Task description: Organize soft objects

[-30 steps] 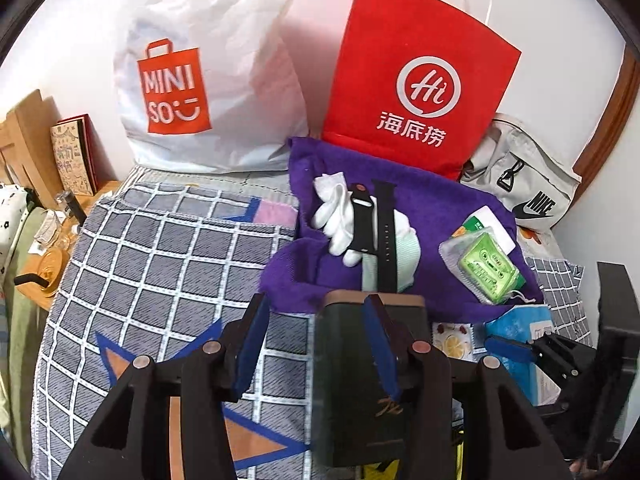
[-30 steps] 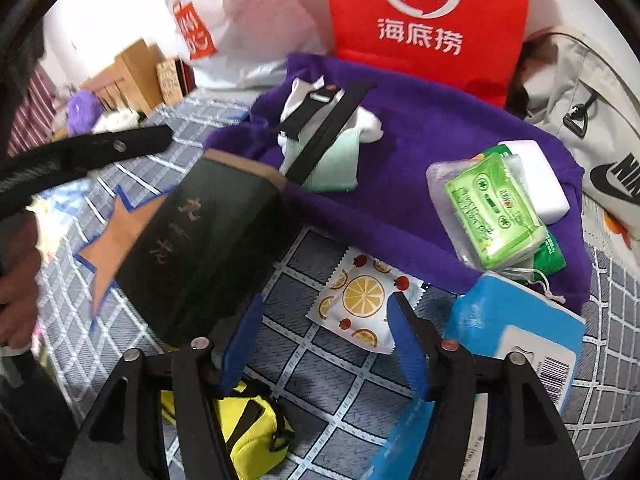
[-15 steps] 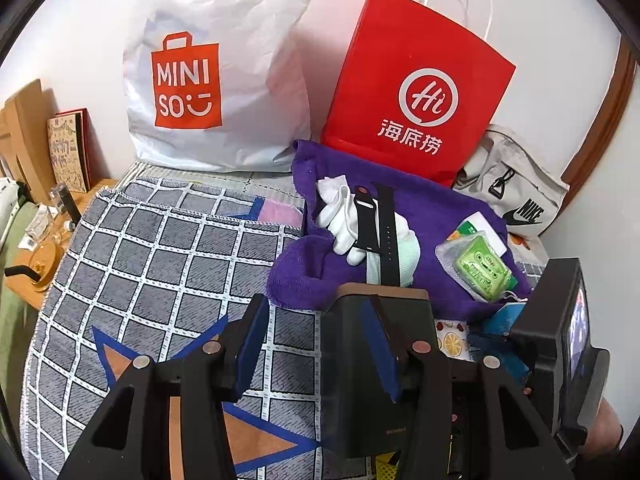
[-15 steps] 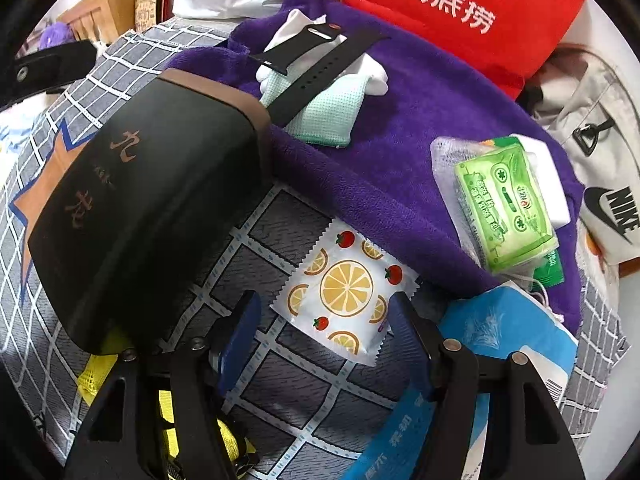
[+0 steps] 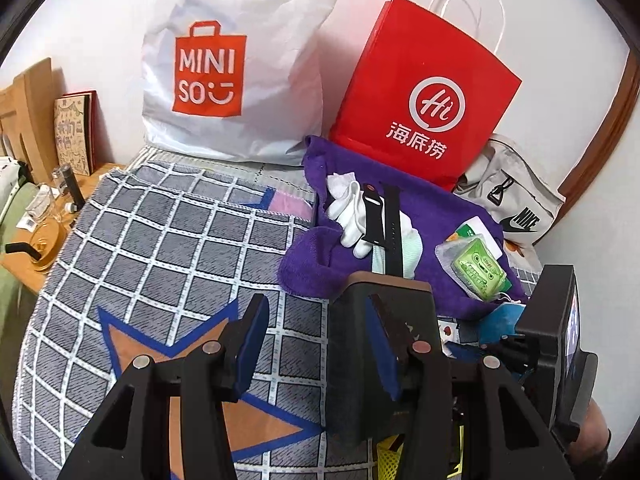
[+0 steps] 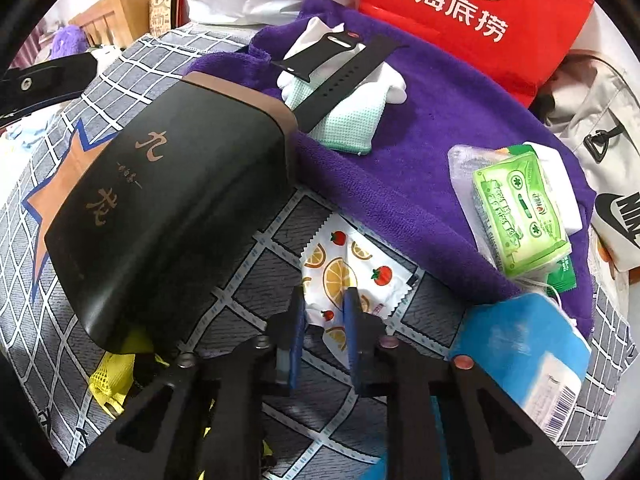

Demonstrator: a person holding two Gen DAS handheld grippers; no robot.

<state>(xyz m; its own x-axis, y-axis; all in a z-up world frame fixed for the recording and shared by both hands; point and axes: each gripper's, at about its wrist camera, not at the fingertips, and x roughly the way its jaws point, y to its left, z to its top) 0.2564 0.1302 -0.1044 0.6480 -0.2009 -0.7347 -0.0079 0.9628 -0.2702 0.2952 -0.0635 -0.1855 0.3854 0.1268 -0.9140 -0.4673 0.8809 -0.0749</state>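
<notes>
Right gripper (image 6: 324,320) fingers now narrowed onto the fruit-print sachet (image 6: 352,272), earlier wide; left gripper (image 5: 316,344) wide.

A grey bedspread (image 5: 160,248) with a white grid and a blue-edged orange star. A solid purple towel (image 6: 432,128). A black box (image 6: 172,208) with gold characters. A white sachet (image 6: 352,276) printed with oranges and strawberries. A bright green tissue pack (image 6: 520,208). A red paper bag (image 5: 424,92) with a white logo.

Black gripper (image 5: 316,344) arms, blue-padded jaws, round copper-toned rivets.
</notes>
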